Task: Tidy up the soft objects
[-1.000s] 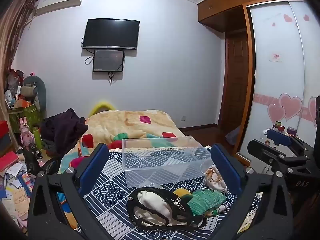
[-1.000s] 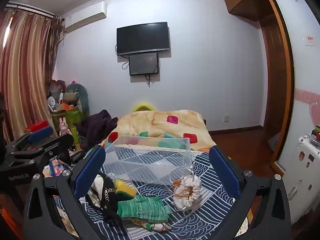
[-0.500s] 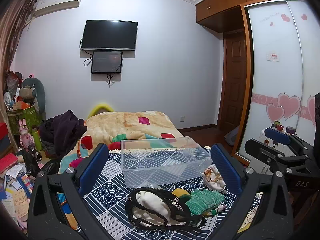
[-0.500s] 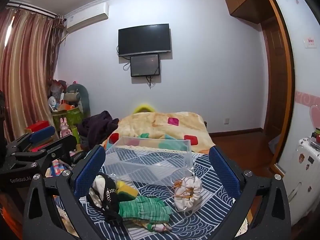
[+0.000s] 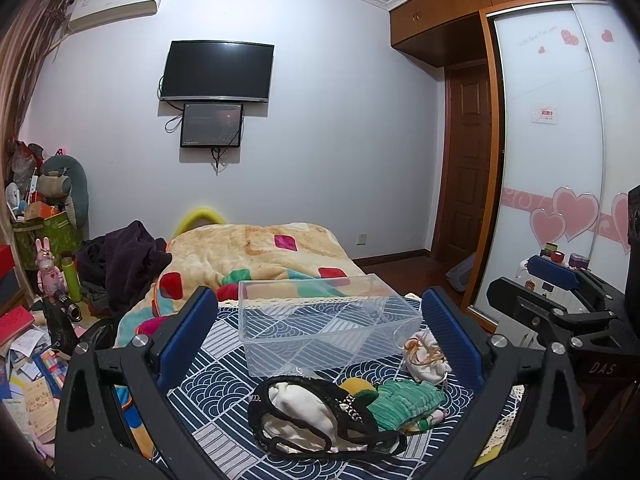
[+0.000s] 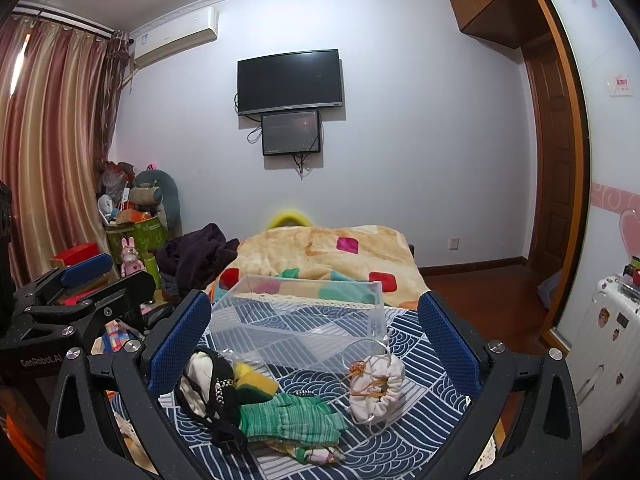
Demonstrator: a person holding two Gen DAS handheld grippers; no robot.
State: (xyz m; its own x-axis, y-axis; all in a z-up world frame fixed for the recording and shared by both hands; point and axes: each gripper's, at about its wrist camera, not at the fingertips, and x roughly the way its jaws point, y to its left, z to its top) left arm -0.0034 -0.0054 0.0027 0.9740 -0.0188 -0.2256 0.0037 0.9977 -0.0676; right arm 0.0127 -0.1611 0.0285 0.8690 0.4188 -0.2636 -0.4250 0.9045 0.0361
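A clear plastic box (image 5: pixel 326 322) (image 6: pixel 298 322) stands empty on a blue patterned cloth (image 5: pixel 216 400). In front of it lies a pile of soft things: a white and black garment (image 5: pixel 304 416) (image 6: pixel 208 384), a green knit piece (image 5: pixel 404 402) (image 6: pixel 288 418), a yellow item (image 6: pixel 254 380) and a white drawstring pouch (image 5: pixel 426 358) (image 6: pixel 376 386). My left gripper (image 5: pixel 316 328) is open and empty above the pile. My right gripper (image 6: pixel 314 332) is open and empty too. Each gripper shows at the edge of the other's view (image 5: pixel 560 304) (image 6: pixel 76 296).
A patterned blanket (image 5: pixel 256 256) covers the bed behind the box. A dark heap of clothes (image 5: pixel 120 264) lies at its left. Clutter and papers (image 5: pixel 28 352) fill the floor at left. A wardrobe with sliding doors (image 5: pixel 552 160) and a white suitcase (image 6: pixel 608 352) stand at right.
Both grippers have tilted and drawn back slightly, so the box and pile sit a little lower in view. Nothing was gripped or moved.
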